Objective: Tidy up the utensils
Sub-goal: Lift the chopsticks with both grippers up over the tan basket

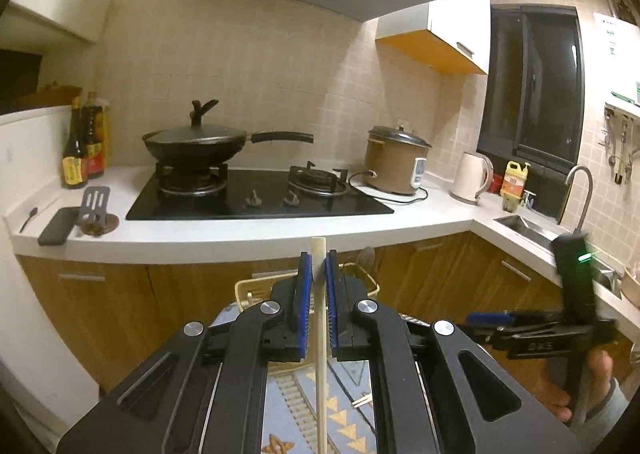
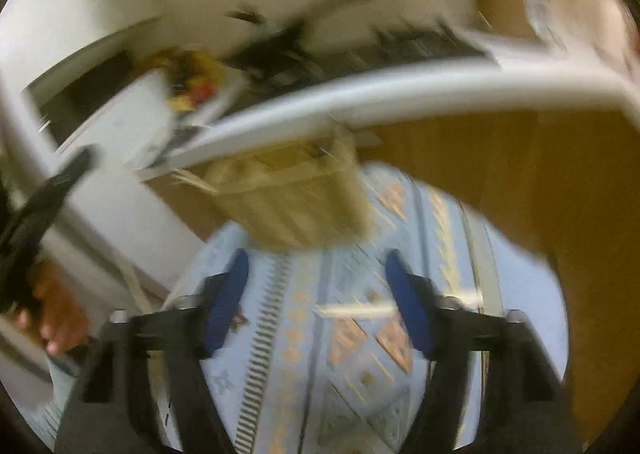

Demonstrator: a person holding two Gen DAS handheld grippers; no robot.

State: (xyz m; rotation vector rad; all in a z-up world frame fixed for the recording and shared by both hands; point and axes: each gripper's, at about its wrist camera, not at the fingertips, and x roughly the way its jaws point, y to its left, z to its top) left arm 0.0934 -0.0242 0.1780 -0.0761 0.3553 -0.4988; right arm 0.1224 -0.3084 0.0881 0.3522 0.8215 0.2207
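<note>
My left gripper point(image 1: 319, 260) is shut on a pale chopstick point(image 1: 320, 354), held upright between the blue pads, its top end poking above the fingertips. Behind the fingers stands a cream wire basket point(image 1: 246, 288), mostly hidden. More chopsticks point(image 1: 362, 400) lie on the blue patterned cloth point(image 1: 340, 418) below. My right gripper point(image 2: 318, 266) is open and empty above the same cloth point(image 2: 304, 334); the view is motion-blurred. The basket point(image 2: 288, 198) lies just ahead of it. A pale chopstick point(image 2: 356, 310) lies on the cloth between its fingers. The right gripper also shows in the left wrist view point(image 1: 488, 320).
A white countertop point(image 1: 240, 234) carries a gas hob point(image 1: 260, 198) with a lidded wok point(image 1: 196, 144), sauce bottles point(image 1: 84, 150), a rice cooker point(image 1: 396, 160), a kettle point(image 1: 470, 176) and a sink point(image 1: 524, 226). Wooden cabinet doors point(image 1: 440, 274) stand below.
</note>
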